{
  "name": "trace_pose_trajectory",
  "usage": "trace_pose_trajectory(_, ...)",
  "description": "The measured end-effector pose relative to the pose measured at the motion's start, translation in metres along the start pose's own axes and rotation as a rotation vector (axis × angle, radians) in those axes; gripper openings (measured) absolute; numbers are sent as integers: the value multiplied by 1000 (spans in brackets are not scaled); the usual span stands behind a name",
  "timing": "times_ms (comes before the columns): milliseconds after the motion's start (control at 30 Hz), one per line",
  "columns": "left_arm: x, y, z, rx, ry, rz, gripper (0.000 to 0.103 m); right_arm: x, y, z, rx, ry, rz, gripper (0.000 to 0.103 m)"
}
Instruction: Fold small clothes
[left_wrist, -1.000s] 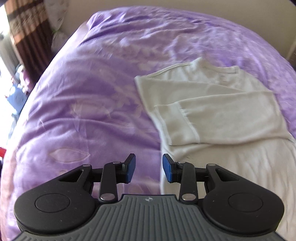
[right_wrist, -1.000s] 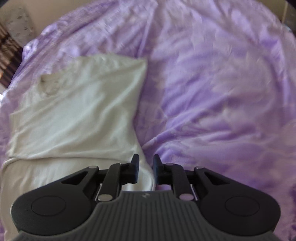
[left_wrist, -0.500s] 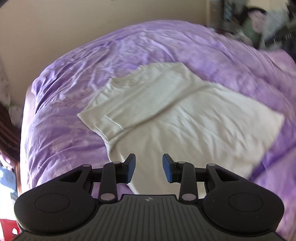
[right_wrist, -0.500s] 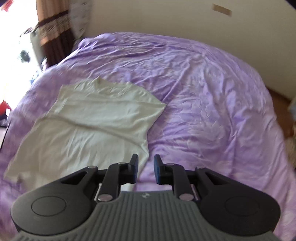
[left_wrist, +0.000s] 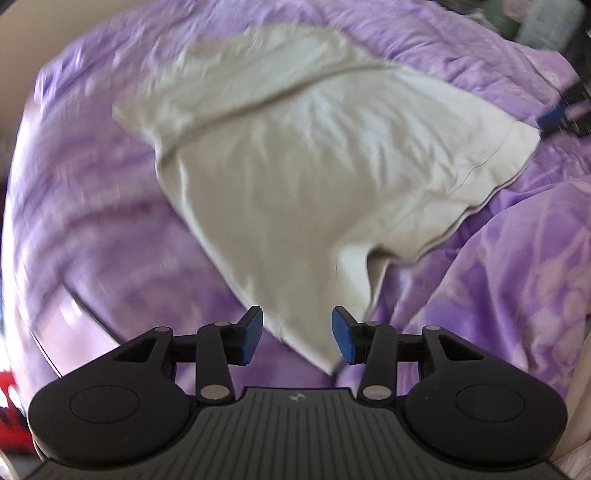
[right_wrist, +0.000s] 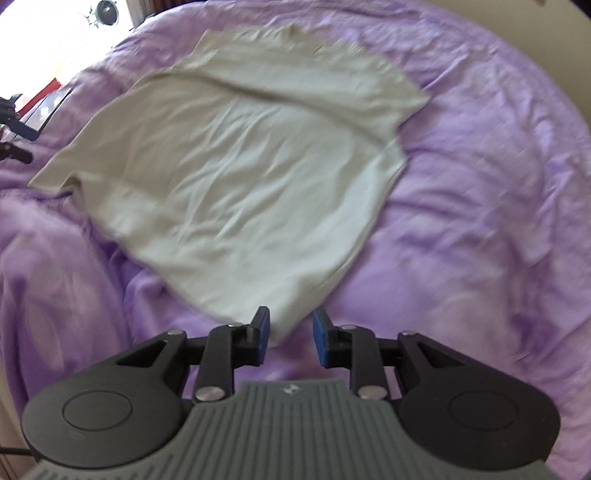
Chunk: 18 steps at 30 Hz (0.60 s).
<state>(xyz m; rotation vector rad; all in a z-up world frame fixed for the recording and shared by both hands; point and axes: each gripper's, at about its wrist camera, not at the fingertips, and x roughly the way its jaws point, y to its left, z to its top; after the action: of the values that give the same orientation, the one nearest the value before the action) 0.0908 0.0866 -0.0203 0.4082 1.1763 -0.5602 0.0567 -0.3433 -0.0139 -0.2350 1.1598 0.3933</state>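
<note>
A pale shirt (left_wrist: 295, 155) lies partly folded on the purple bed (right_wrist: 480, 184), one bottom corner under each claw. The left claw (left_wrist: 297, 338) and right claw (right_wrist: 290, 338) have just been opening, gripping nothing.

Purple bedspread (right_wrist: 480, 192) covers bed, wrinkled, faint pale pattern; bunched into raised folds at near left in right wrist view, near right in left wrist view. Beige wall (right_wrist: 561, 40) behind far right edge of bed. Bright window area (right_wrist: 55, 33) at far left, washed out. Red item (left_wrist: 9, 391) at near left edge beside bed, blurred. Dark clutter (left_wrist: 532, 18) at far right, too blurred to identify.
</note>
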Motion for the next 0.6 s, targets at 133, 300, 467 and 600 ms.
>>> trace_pose_trajectory(133,18,18,-12,-152,50,-71,52,6,5,-14,27,-7,22,29)
trace_pose_trajectory(300,36,26,-15,-246,98,-148,48,11,2,-16,39,-8,1,27)
trace_pose_trajectory(467,40,22,-14,-276,103,-149,3,13,-3,-7,60,-41,-14,0)
trace_pose_trajectory(600,13,18,-6,-224,50,-115,3,-8,-1,2,35,-68,-45,0)
